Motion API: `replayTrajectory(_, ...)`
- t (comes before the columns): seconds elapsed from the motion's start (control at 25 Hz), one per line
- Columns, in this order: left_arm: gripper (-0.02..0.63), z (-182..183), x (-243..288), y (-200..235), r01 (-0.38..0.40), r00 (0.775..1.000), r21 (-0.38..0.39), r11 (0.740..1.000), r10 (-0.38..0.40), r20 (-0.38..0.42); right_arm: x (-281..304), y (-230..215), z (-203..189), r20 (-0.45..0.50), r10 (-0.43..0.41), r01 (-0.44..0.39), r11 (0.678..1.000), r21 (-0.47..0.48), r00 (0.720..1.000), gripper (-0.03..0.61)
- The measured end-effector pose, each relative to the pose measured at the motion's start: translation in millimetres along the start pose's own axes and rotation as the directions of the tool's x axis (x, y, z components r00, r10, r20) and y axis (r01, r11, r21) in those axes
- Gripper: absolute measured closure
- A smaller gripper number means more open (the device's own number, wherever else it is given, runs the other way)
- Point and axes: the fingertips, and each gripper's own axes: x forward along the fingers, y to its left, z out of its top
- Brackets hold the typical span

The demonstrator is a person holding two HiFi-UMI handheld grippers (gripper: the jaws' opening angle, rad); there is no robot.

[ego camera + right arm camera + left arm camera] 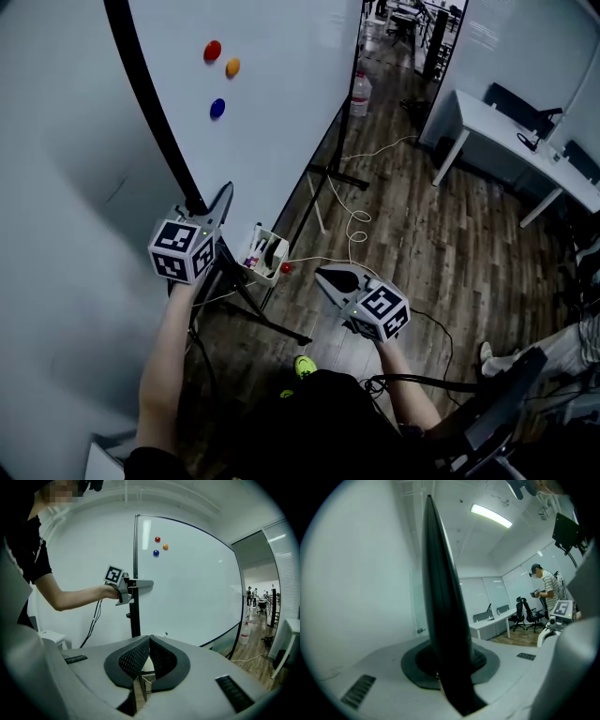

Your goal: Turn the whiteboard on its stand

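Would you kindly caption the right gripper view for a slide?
Left gripper clamps the whiteboard's black edge below three coloured magnets; the right gripper is shut and empty.

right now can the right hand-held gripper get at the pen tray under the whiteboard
Probably yes: the right hand-held gripper hangs free beside the pen tray with only air between them, though its jaws are together.

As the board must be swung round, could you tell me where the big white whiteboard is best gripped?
Its thin black frame edge, approached edge-on from the side, where the left tongs are clamped: the large white whiteboard is flat and broad, so only that rim fits between jaws.
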Motion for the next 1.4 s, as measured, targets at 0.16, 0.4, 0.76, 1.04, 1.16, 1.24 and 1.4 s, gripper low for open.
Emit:
replayTrajectory(0.16, 0.525, 1, 0, -1, 0.002, 1.0, 0.004, 1.0, -0.002, 0.004, 12, -26, 13, 0.026, 0.014, -0.014, 0.999, -0.03, 1.0, 0.552)
replayTrajectory(0.4, 0.523, 5, -1, -1, 0.003, 1.0, 0.002, 1.0, -0.003, 0.014, 28, -43, 17, 0.026, 0.055, -0.054, 0.998, -0.037, 0.998, 0.552)
replayTrajectory(0.76, 0.509, 11, -5, -5, 0.046, 0.999, 0.005, 0.999, -0.046, 0.023, 29, -63, 12, 0.018, 0.06, -0.059, 0.998, -0.02, 0.998, 0.551)
replayTrajectory(1.04, 0.508, 9, -4, -4, 0.033, 0.999, 0.011, 0.999, -0.033, 0.012, 37, -77, 12, 0.024, 0.033, -0.033, 0.999, -0.004, 0.999, 0.552)
replayTrajectory(1.16, 0.517, 3, -3, -2, 0.015, 1.0, 0.011, 1.0, -0.015, 0.01, 46, -83, 12, 0.036, 0.027, -0.027, 1.0, -0.009, 0.999, 0.552)
replayTrajectory(1.24, 0.517, 0, 0, -1, 0.014, 1.0, 0.01, 1.0, -0.014, 0.013, 52, -86, 12, 0.041, 0.028, -0.027, 1.0, -0.014, 0.999, 0.552)
replayTrajectory(1.4, 0.517, -2, 5, 0, 0.016, 1.0, 0.006, 1.0, -0.016, 0.011, 59, -81, 12, 0.035, 0.046, -0.045, 0.999, -0.018, 0.998, 0.551)
